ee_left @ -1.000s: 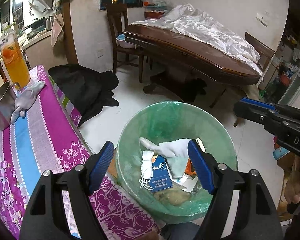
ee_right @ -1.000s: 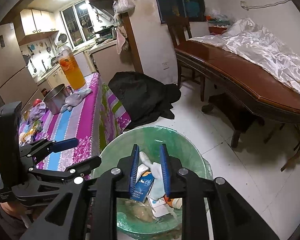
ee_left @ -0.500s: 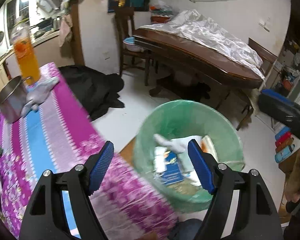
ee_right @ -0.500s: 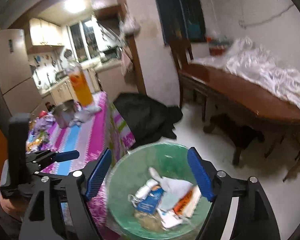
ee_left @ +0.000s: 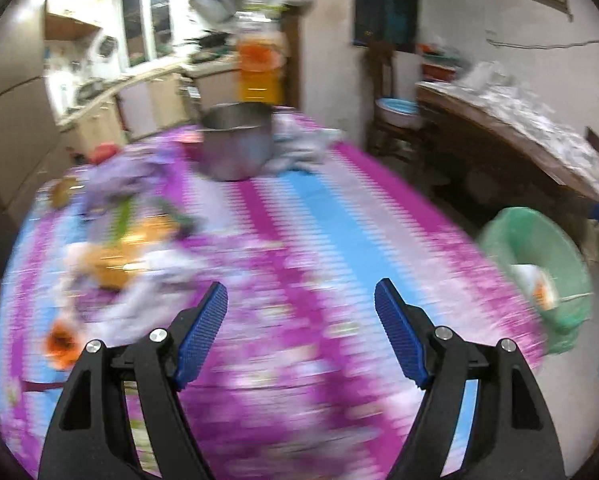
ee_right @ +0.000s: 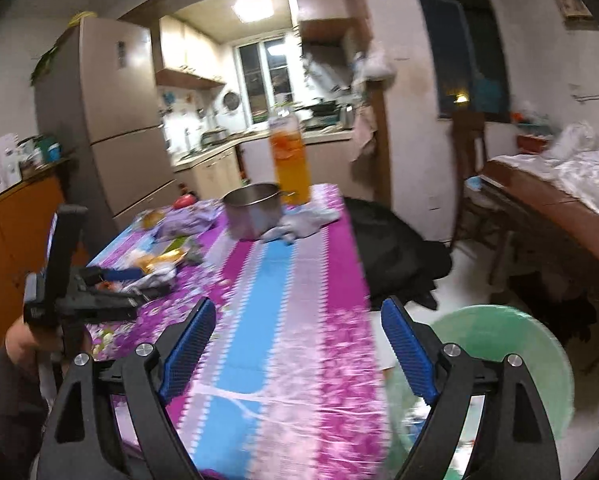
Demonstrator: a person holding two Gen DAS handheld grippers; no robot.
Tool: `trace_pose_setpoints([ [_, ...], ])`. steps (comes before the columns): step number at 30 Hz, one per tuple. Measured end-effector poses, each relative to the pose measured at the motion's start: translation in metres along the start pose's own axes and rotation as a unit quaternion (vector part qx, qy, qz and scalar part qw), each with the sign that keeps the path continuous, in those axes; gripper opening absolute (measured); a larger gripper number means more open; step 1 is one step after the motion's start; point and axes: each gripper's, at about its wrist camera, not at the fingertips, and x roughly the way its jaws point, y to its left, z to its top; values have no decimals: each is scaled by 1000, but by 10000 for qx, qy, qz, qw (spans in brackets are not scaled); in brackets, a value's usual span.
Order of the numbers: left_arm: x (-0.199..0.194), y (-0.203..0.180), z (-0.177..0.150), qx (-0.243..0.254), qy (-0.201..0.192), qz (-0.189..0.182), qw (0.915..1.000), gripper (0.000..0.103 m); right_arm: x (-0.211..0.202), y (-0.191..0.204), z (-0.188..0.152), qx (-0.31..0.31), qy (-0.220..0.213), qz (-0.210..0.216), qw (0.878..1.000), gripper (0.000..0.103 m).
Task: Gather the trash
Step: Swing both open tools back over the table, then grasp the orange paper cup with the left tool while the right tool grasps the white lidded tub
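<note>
Grippers are both over the table (ee_left: 331,224), and both have their jaws spread wide with nothing between them. From the left wrist view, the left gripper (ee_left: 301,334) points across the pink and blue cloth, and the whole picture is blurry. The bin (ee_left: 539,240) with the green bag sits off the table edge at about 3 o'clock, and some white and orange trash (ee_left: 535,284) lies inside it. A messy pile (ee_left: 115,256) of orange, white and purple stuff is on the cloth at about 10 o'clock from the left gripper, but it is too blurry to tell what each bit is. A metal pot (ee_left: 235,144) stands far off at 12 o'clock, with a tall bottle (ee_left: 259,68) of orange drink right behind it and a pale rag (ee_left: 303,148) just beside it at its 3 o'clock. From the right wrist view, the right gripper (ee_right: 295,346) also hangs over the cloth, and the bin (ee_right: 511,344) is at about 4 o'clock, partly hidden behind the right finger. The left gripper (ee_right: 111,280) shows at 9 o'clock in that view, held in a hand (ee_right: 35,340), with its blue tip close to the same pile (ee_right: 159,264). A black heap (ee_right: 395,256) lies on the floor at 2 o'clock, past the table edge.
</note>
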Motion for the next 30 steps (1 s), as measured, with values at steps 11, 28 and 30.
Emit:
trace_pose_setpoints([
  [11, 3, 200, -48, 1, 436, 1163, 9923, 73, 66, 78, -10, -218, 520, 678, 9961, 85],
  [28, 43, 219, -68, 310, 655, 149, 9973, 43, 185, 193, -2, -880, 1309, 1868, 9696, 73],
  [30, 36, 221, -69, 164, 562, 147, 9982, 33, 198, 198, 1, -808, 1383, 1963, 9674, 65],
])
